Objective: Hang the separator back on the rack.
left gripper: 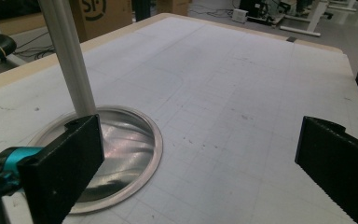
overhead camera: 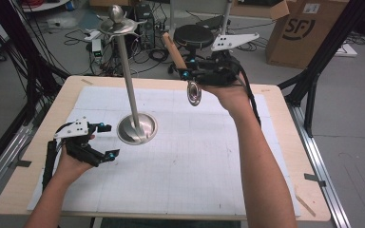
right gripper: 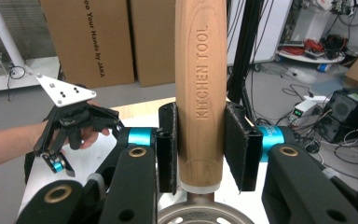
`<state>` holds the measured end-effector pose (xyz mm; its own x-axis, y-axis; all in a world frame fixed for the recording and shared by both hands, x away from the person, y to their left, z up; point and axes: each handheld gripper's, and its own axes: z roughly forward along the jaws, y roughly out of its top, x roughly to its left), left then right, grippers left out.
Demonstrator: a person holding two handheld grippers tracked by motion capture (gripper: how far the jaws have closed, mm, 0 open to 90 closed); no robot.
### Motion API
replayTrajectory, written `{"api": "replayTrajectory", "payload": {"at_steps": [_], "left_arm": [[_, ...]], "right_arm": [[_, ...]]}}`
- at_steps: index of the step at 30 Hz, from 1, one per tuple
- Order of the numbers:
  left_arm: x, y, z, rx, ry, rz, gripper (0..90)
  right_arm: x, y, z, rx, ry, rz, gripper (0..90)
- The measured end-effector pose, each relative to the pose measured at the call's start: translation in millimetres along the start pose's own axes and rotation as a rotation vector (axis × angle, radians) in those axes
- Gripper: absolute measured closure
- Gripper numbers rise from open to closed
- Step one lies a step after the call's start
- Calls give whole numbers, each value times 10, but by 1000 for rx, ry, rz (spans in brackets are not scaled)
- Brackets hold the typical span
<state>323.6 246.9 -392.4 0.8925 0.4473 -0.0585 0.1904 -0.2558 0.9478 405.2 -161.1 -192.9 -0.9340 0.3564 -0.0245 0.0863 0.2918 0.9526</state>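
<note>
halfway is a fair call on this job: the wooden-handled kitchen tool with a round metal strainer head is already up off the table, carried in the right gripper above the far side of the white gridded mat. its jaws are clamped on the pale wood handle, stamped "kitchen tool", just above the metal collar, head hanging down. what looks left is getting it onto the tall silver stand with a round dished base and a hooked top, well apart to its left. left gripper sits low by that base, jaws spread wide, holding nothing, near the rim without touching it.
</note>
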Motion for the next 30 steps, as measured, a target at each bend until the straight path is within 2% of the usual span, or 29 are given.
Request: {"api": "replayTrajectory", "payload": {"at_steps": [21,30], "left_arm": [[-3,1,-3,-2,3,0,17],[-5,3,-11,-2,1,1,17]], "right_arm": [[91,252,259,31,21,-38,677],[98,268,353,42,29,-43,677]]}}
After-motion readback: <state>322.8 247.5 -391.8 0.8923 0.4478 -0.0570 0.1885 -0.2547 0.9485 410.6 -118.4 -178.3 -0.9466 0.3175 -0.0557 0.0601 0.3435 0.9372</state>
